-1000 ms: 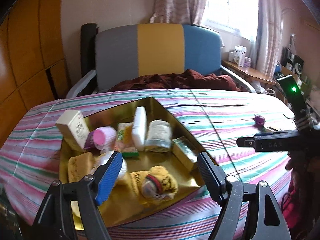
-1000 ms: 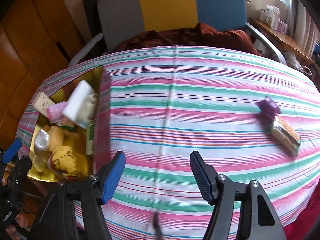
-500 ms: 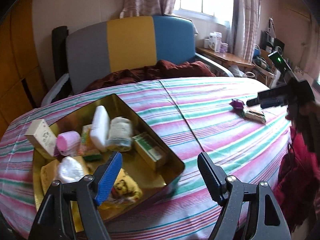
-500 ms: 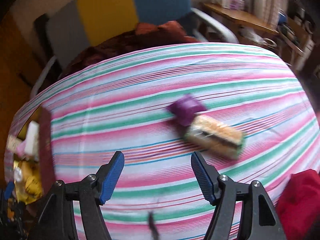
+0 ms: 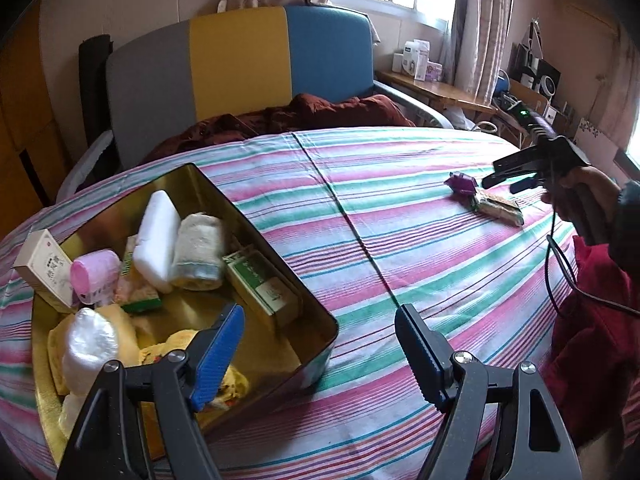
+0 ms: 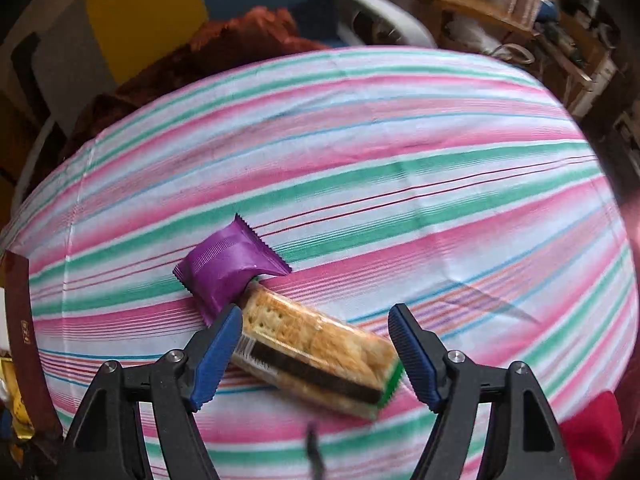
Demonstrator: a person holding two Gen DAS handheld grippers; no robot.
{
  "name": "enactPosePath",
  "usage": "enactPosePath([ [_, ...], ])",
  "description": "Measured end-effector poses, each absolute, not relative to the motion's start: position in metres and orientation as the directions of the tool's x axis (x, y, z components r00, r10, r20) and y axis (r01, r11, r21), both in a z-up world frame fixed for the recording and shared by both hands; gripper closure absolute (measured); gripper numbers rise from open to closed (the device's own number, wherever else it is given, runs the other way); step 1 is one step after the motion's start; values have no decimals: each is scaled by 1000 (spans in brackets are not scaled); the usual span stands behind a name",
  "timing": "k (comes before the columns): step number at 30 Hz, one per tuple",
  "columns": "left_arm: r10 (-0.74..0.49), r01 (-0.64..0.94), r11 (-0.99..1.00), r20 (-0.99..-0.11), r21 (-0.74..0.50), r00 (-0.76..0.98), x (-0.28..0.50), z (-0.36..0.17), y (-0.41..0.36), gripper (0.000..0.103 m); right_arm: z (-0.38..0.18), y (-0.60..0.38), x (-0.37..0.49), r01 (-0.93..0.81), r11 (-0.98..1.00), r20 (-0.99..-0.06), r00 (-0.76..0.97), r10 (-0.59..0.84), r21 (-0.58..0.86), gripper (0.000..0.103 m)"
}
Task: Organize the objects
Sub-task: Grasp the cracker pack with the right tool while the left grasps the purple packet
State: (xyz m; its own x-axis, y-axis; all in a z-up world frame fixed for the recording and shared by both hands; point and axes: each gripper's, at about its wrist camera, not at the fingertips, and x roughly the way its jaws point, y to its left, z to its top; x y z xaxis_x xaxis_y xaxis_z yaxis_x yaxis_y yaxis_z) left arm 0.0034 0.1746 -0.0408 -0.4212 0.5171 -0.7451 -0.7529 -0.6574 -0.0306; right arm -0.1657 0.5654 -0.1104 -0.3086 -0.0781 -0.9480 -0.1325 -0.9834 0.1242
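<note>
A cracker packet (image 6: 316,356) lies on the striped tablecloth with a purple sachet (image 6: 230,266) touching its far end. My right gripper (image 6: 316,354) is open, its jaws on either side of the packet, just above it. In the left wrist view the packet (image 5: 498,206), the sachet (image 5: 462,184) and the right gripper (image 5: 506,180) show at the far right. My left gripper (image 5: 320,356) is open and empty over the near corner of a gold tin (image 5: 316,344) holding several items: boxes, rolls, a white bar.
A grey, yellow and blue chair (image 5: 240,60) with a maroon cloth (image 5: 288,120) stands behind the table. A wooden shelf (image 5: 436,88) with boxes is at the back right. A black cable (image 5: 568,276) hangs from the right gripper's handle.
My right gripper has moved right and down over the cracker packet, which now lies between its jaws. My left gripper has swung right, off the tin's middle to its near corner.
</note>
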Motion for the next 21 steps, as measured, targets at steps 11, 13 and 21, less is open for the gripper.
enactPosePath([
  [11, 521, -771, -635, -761, -44, -386, 1, -44, 197, 25, -126, 516, -141, 87, -990, -974, -184, -129, 114, 26],
  [13, 530, -782, -622, -756, -38, -384, 4, -40, 203, 25, -123, 514, -135, 105, -986, -972, -184, -146, 128, 26],
  [21, 544, -804, -593, -757, -43, -361, 5, -36, 227, 25, -101, 509, -118, 270, -958, -974, -167, -150, 101, 23],
])
